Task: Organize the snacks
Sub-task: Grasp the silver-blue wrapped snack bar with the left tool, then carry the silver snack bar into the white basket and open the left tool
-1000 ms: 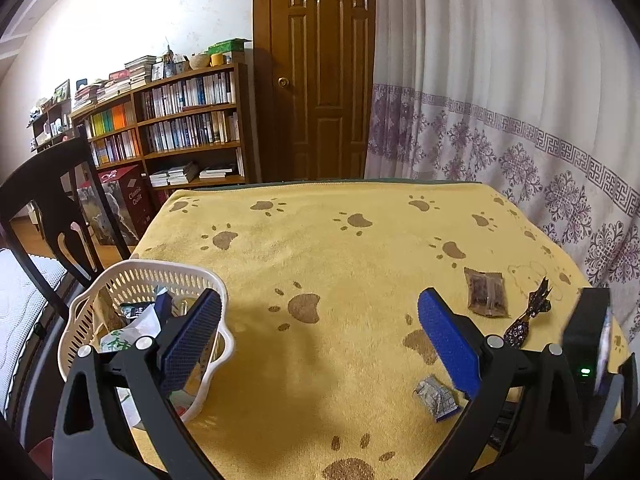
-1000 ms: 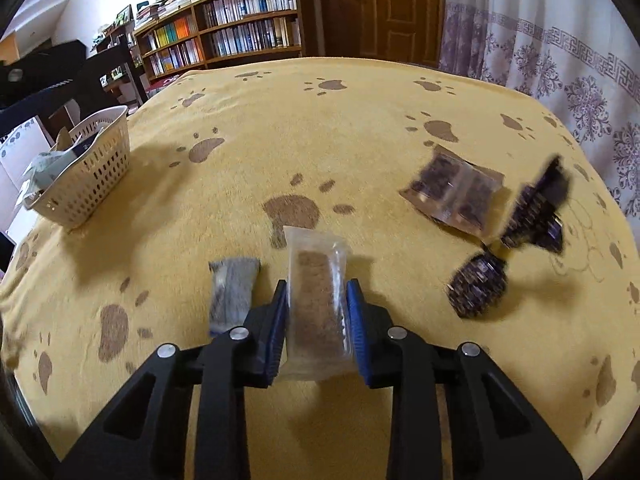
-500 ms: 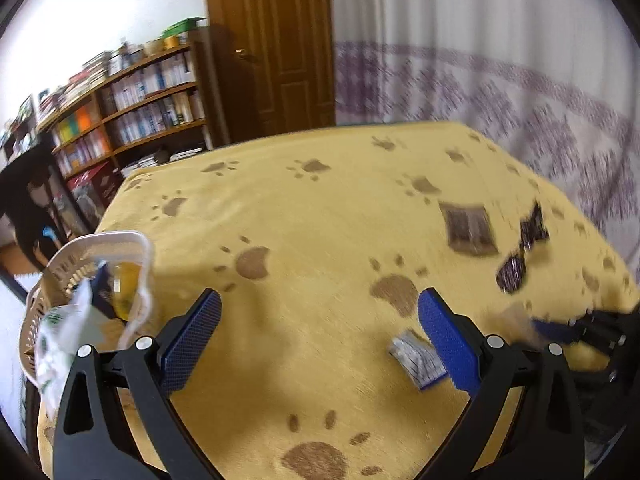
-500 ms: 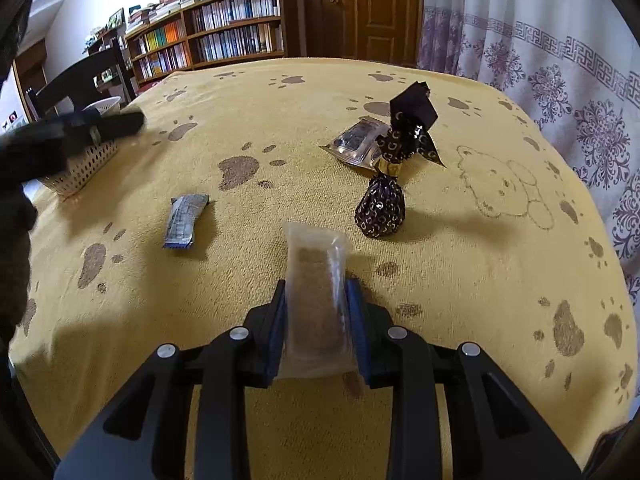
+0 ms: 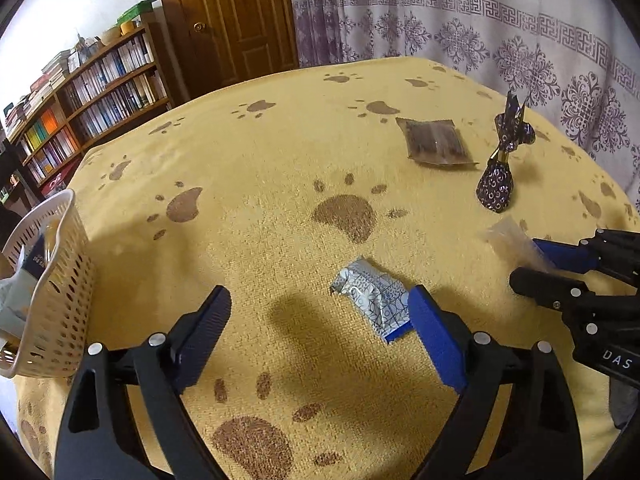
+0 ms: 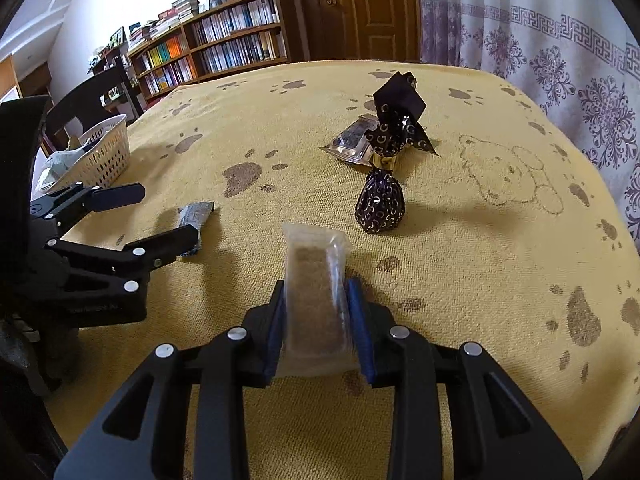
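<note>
My left hand-held gripper, jaws wide, hangs nearest the blue packet, its long axis skewed across them; right hand-held gripper holds a bar.

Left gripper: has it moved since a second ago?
Yes. The left gripper has swung right, away from the white basket, and now sits open by the silver-blue packet.

Four snacks are out in the open: one clear packet with a brown bar, one silver-blue wrapped piece, one flat brown pouch, and one dark twist-tied sweet. There is one white basket with several packets inside, too jumbled to count. Two grippers are over the yellow surface.
</note>
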A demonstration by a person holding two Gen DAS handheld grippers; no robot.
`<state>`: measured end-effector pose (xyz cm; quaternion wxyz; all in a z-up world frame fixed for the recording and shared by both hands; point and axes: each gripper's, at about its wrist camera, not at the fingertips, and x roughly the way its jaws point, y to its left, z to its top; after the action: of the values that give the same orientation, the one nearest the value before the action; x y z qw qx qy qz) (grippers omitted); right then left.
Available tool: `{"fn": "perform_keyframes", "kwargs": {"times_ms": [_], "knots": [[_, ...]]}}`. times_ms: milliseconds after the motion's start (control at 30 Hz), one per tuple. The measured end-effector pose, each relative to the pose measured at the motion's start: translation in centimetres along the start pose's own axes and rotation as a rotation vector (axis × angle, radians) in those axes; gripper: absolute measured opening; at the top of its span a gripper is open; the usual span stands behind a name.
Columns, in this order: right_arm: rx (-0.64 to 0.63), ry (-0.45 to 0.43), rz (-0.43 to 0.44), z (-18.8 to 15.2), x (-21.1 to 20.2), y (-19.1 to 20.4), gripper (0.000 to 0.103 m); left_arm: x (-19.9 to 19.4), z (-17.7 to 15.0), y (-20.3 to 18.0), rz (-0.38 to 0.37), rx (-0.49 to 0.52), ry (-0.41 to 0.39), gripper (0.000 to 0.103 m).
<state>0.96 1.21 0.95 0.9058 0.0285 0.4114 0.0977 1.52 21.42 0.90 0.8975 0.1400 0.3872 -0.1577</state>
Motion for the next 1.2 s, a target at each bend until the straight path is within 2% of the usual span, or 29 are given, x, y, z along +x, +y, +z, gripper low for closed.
{"fn": "perform_keyframes", "kwargs": {"times_ms": [67,200,300,433,567,833,1000,1200], "knots": [[0.002,0.0,0.002,0.0,0.0,-0.1,0.031,0.1,0.1,-0.1,-0.003,0.002,0.0,0.089],[0.0,0.0,-0.001,0.0,0.0,-0.1,0.032,0.7,0.4,-0.2,-0.027,-0.006,0.018,0.075],[-0.001,0.0,-0.002,0.0,0.0,0.0,0.032,0.7,0.4,-0.4,-0.071,-0.011,0.016,0.057],[-0.001,0.0,-0.002,0.0,0.0,0.0,0.032,0.5,0.3,-0.2,-0.094,-0.029,0.002,0.03],[-0.001,0.0,-0.002,0.0,0.0,-0.1,0.032,0.4,0.2,0.5,-0.118,-0.062,-0.009,0.02],[0.0,0.0,-0.001,0.0,0.0,-0.1,0.032,0.4,0.2,0.4,-0.114,-0.063,-0.009,0.018],[0.0,0.0,-0.001,0.0,0.0,-0.1,0.032,0.8,0.5,0.6,-0.104,-0.073,0.012,0.028],[0.0,0.0,0.0,0.0,0.0,-0.1,0.032,1.7,1.3,1.2,-0.109,-0.115,0.039,0.029]]}}
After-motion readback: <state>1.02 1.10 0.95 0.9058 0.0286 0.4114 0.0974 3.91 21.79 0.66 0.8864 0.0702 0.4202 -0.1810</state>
